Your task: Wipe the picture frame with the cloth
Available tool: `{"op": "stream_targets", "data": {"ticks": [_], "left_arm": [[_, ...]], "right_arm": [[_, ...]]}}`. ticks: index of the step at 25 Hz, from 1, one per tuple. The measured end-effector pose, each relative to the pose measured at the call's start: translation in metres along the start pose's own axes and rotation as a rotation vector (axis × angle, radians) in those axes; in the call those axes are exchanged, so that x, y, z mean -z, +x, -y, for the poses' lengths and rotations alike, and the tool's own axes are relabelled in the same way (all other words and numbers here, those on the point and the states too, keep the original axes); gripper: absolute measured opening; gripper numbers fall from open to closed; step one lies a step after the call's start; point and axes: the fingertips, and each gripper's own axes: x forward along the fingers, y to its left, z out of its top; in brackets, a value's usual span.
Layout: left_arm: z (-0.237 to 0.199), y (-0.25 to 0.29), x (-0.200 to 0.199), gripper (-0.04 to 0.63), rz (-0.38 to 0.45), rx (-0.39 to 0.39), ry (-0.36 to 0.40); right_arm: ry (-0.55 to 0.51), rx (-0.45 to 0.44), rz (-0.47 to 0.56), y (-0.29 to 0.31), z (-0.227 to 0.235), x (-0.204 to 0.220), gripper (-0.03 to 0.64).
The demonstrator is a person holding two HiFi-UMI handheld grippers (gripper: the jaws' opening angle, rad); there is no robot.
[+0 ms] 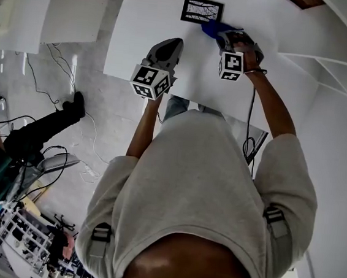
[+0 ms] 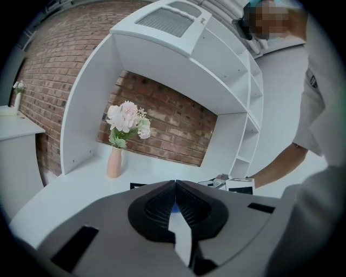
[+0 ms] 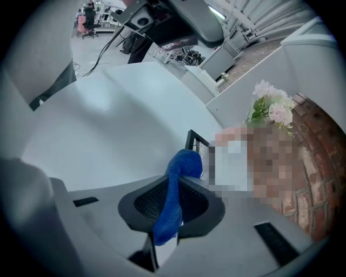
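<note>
Head view only: both tools at once over the white curved tabletop. Also a second person in dark trousers at lower left, and black cables on the grey floor.
Left gripper view only: pink vase w/ pale pink flowers, red brick wall, white arched shelving unit behind the table.
Right gripper view only: the cloth's run through the jaws. The frame's black edge shows side-on, apparently upright.
Left gripper: jaws closed tip to tip, nothing between them. Held over the table's nearer part, well apart from the frame.
Right gripper: jaws clamped on the blue cloth, which passes between the pads and bunches beyond the tips.
Black-rimmed picture frame: at the table's far side. The cloth bunch sits at its lower-right corner as seen from the head. Contact looks likely but is not certain.
Counts: grippers 2; marker cubes 2; cloth 1; frame 1; vase 1.
Surface: plain white, matte, rounded outline. It bears only the frame, vase and cloth.
Room: brick backdrop, white shelving to the right, grey floor w/ loose cabling. Cluttered equipment at the lower left of the head view, too small to identify.
</note>
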Motion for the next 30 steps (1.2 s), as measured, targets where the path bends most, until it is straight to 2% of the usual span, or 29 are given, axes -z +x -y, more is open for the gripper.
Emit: {"op": "stream_targets", "data": {"ticks": [8, 18, 25, 30], "left_arm": [[-0.001, 0.005, -0.004, 0.017, 0.013, -0.001, -0.004], [-0.009, 0.003, -0.009, 0.017, 0.025, -0.020, -0.017], [-0.020, 0.002, -0.015, 0.017, 0.036, -0.043, -0.027], [-0.027, -0.002, -0.012, 0.017, 0.029, -0.053, -0.035]], "right_arm": [[0.005, 0.030, 0.038, -0.017, 0.017, -0.005, 0.061], [0.075, 0.145, 0.001, 0.004, 0.111, 0.010, 0.061], [0.093, 0.154, -0.046, 0.043, 0.156, 0.017, 0.061], [0.100, 0.133, -0.069, 0.065, 0.168, 0.013, 0.061]]}}
